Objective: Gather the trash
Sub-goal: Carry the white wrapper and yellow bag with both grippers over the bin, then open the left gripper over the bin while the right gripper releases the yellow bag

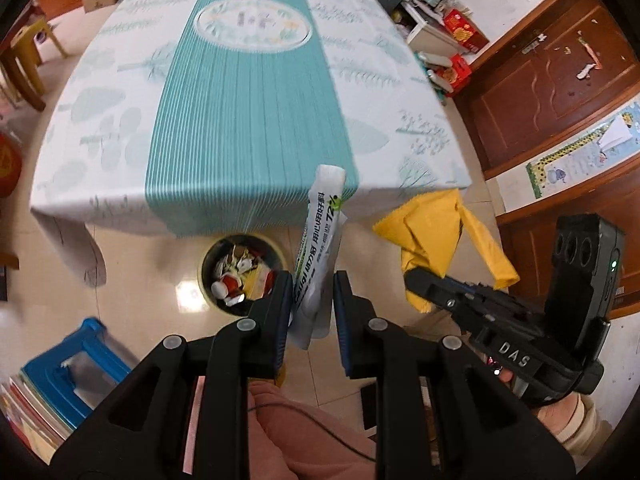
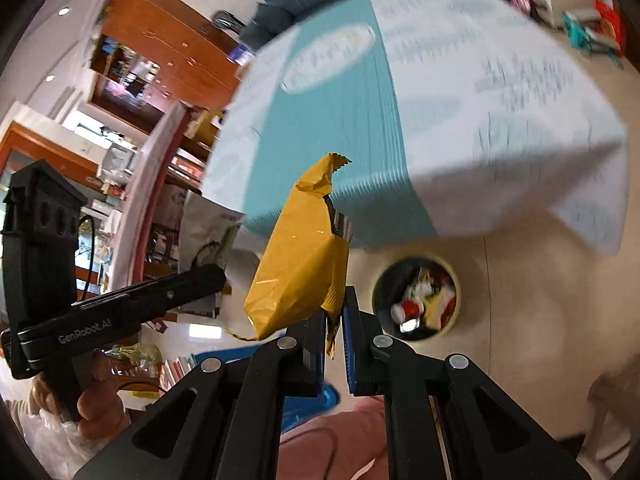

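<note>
My left gripper (image 1: 311, 280) holds a long white sachet (image 1: 320, 252) with green print, upright between its pads. It hangs above the floor just right of a round trash bin (image 1: 240, 276) that holds several wrappers. My right gripper (image 2: 334, 316) is shut on a yellow snack wrapper (image 2: 304, 256), and it also shows in the left wrist view (image 1: 440, 236). The bin shows in the right wrist view (image 2: 416, 298) to the right of that gripper.
A table with a teal and white leaf-print cloth (image 1: 248, 92) stands beyond the bin. A blue stool (image 1: 76, 364) and stacked books sit at lower left. A brown wooden door (image 1: 560, 80) and boxes are to the right. The floor is beige tile.
</note>
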Action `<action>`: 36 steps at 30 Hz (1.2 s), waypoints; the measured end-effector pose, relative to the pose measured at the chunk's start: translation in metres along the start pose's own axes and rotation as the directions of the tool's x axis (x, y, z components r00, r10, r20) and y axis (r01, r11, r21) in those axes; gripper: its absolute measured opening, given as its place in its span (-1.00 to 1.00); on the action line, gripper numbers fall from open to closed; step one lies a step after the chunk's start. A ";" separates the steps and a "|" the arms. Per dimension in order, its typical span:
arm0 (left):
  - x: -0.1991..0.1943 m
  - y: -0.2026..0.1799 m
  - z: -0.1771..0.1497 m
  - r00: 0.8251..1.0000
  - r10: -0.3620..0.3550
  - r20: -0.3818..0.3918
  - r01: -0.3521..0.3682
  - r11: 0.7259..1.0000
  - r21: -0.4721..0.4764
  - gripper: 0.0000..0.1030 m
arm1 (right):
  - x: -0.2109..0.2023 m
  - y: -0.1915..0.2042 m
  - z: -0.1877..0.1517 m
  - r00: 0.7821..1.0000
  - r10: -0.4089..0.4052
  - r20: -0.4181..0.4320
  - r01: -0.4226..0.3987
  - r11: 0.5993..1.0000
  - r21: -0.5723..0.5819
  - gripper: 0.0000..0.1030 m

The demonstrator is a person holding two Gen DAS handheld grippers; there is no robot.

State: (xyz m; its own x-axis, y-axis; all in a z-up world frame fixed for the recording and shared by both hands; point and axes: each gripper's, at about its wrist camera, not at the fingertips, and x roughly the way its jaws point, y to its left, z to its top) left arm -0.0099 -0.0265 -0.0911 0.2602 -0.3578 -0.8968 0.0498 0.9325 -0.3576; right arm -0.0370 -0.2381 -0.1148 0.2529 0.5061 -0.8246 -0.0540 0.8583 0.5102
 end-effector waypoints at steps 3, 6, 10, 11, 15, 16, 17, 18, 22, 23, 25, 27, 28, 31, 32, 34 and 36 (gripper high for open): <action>0.029 0.015 -0.008 0.999 0.014 -0.033 -0.015 1.000 -0.025 -0.66 | 0.036 -0.016 -0.014 0.998 -0.032 -0.051 0.034 0.999 0.035 -0.85; 0.059 0.029 -0.020 0.998 0.025 -0.062 -0.027 0.999 -0.029 -0.66 | 0.076 -0.035 -0.027 0.994 -0.056 -0.089 0.063 0.995 0.076 -0.85; 0.114 0.048 -0.037 0.993 0.056 -0.100 -0.055 0.998 0.006 -0.66 | 0.142 -0.064 -0.044 0.985 -0.101 -0.141 0.117 0.987 0.111 -0.85; 0.127 0.052 -0.039 0.992 0.060 -0.108 -0.059 0.998 0.011 -0.66 | 0.159 -0.072 -0.047 0.982 -0.109 -0.154 0.128 0.985 0.118 -0.85; 0.186 0.078 -0.049 0.990 0.068 -0.122 -0.066 0.998 0.019 -0.66 | 0.227 -0.097 -0.058 0.970 -0.147 -0.195 0.174 0.976 0.131 -0.84; 0.201 0.084 -0.051 0.990 0.072 -0.122 -0.070 0.997 0.020 -0.66 | 0.242 -0.104 -0.061 0.967 -0.156 -0.203 0.185 0.974 0.134 -0.84; 0.217 0.090 -0.053 0.990 0.077 -0.120 -0.075 0.997 0.021 -0.66 | 0.257 -0.109 -0.064 0.964 -0.159 -0.211 0.190 0.972 0.137 -0.84; 0.228 0.094 -0.053 0.989 0.083 -0.119 -0.081 0.996 0.022 -0.66 | 0.270 -0.113 -0.065 0.962 -0.162 -0.219 0.195 0.971 0.139 -0.84; 0.282 0.115 -0.059 0.987 0.107 -0.119 -0.106 0.994 0.008 -0.66 | 0.323 -0.132 -0.076 0.953 -0.179 -0.244 0.216 0.967 0.134 -0.84; 0.295 0.121 -0.061 0.987 0.108 -0.117 -0.109 0.994 -0.002 -0.66 | 0.334 -0.137 -0.079 0.952 -0.182 -0.246 0.220 0.966 0.136 -0.84; 0.314 0.131 -0.064 0.987 0.112 -0.114 -0.114 0.993 -0.016 -0.63 | 0.350 -0.148 -0.078 0.954 -0.180 -0.241 0.218 0.965 0.143 -0.75; 0.330 0.138 -0.064 0.987 0.110 -0.115 -0.113 0.993 -0.025 -0.45 | 0.364 -0.159 -0.074 0.955 -0.170 -0.242 0.210 0.966 0.152 -0.58; 0.339 0.142 -0.065 0.988 0.110 -0.112 -0.114 0.993 -0.029 -0.36 | 0.366 -0.163 -0.076 0.956 -0.165 -0.244 0.207 0.966 0.157 -0.48; 0.357 0.150 -0.068 0.985 0.123 -0.122 -0.127 0.991 -0.031 0.01 | 0.378 -0.168 -0.076 0.952 -0.179 -0.249 0.221 0.963 0.155 -0.33; 0.362 0.152 -0.069 0.984 0.130 -0.123 -0.134 0.991 -0.029 0.10 | 0.380 -0.168 -0.077 0.950 -0.186 -0.249 0.227 0.963 0.148 -0.32; 0.368 0.156 -0.070 0.983 0.140 -0.121 -0.145 0.989 -0.027 0.27 | 0.383 -0.174 -0.079 0.950 -0.190 -0.248 0.231 0.962 0.145 -0.32; 0.370 0.159 -0.071 0.982 0.147 -0.119 -0.152 0.988 -0.027 0.41 | 0.381 -0.174 -0.079 0.952 -0.190 -0.242 0.229 0.963 0.144 -0.32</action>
State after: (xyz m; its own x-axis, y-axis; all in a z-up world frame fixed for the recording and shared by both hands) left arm 0.0259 -0.0135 -0.4983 0.1484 -0.2196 -0.9642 -0.0163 0.9744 -0.2244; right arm -0.0076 -0.1880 -0.5376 0.0176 0.3386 -0.9408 0.1446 0.9302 0.3374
